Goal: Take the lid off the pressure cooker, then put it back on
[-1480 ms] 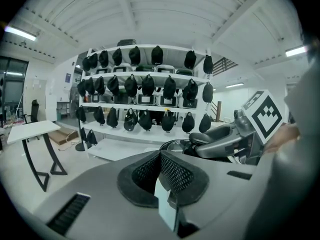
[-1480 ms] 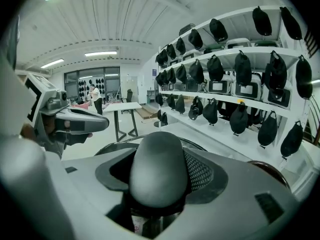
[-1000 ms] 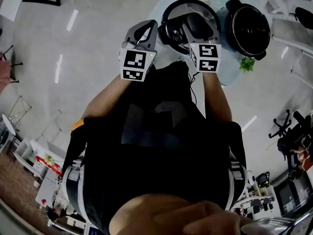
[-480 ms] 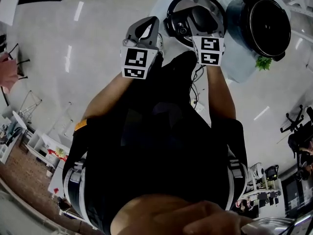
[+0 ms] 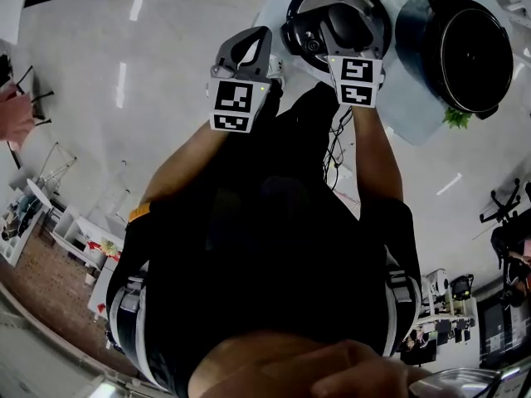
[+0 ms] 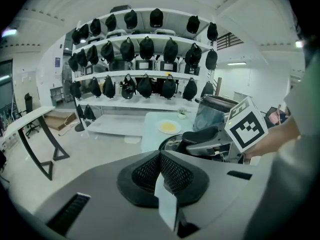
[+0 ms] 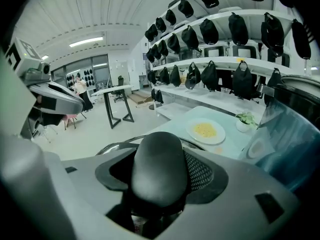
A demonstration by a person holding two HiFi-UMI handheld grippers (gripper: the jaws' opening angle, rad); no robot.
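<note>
Work is standing near the halfway point, as I am judging it. Left hand-held gripper (image 5: 255, 40) is hanging just beside the table (image 5: 402, 106) edge, its jaws together on nothing. The right hand-held gripper (image 5: 340, 44) is clamping the black handle (image 7: 159, 169) of the lid (image 5: 375, 15), which is already off and near the pot. Further right, the pressure cooker (image 5: 465, 48) is standing open; putting the lid back is remaining. Room between them is looking free, with the plate (image 7: 205, 130) and small plant (image 7: 245, 118) lying beyond.
</note>
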